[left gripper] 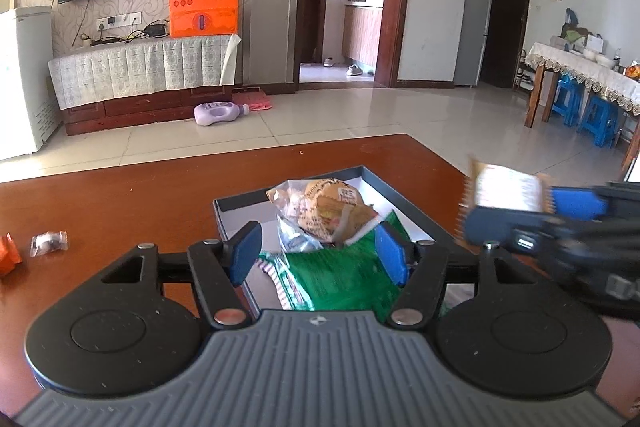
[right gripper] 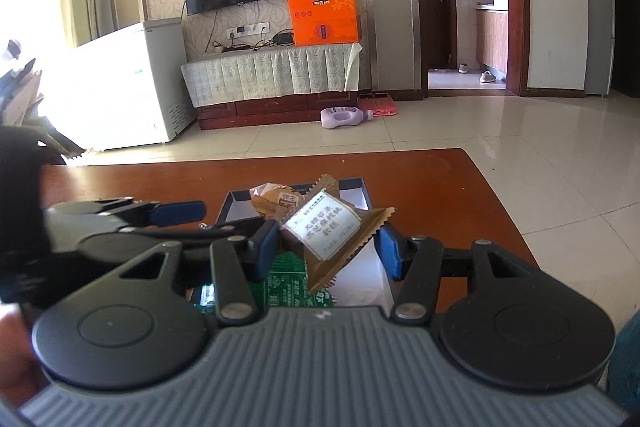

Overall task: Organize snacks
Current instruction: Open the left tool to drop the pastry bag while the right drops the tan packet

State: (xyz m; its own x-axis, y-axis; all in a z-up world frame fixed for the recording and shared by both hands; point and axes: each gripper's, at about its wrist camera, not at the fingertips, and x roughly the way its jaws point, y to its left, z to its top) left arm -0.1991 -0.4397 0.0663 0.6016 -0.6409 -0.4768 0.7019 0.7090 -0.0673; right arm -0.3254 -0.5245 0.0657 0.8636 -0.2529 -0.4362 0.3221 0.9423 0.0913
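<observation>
A dark-rimmed box (left gripper: 360, 171) with a white inside sits on the red-brown table (left gripper: 120, 195). It holds a green packet (left gripper: 344, 275), a clear bag (left gripper: 292, 203) and a tan wrapped cake (left gripper: 332, 207). My left gripper (left gripper: 320, 251) is open over the box's near part, empty. My right gripper (right gripper: 328, 247) is shut on a brown snack packet (right gripper: 328, 231) with a white label, held above the box (right gripper: 360, 187). The right gripper also shows in the left wrist view (left gripper: 520, 211) at the right, with the packet (left gripper: 504, 191). The left gripper shows in the right wrist view (right gripper: 176, 215).
A small clear-wrapped sweet (left gripper: 49, 243) and an orange wrapper (left gripper: 8, 255) lie on the table at the left. Beyond the table are tiled floor, a purple bottle (left gripper: 220, 113), a TV cabinet (left gripper: 140, 75) and a dining table with blue stools (left gripper: 592, 95).
</observation>
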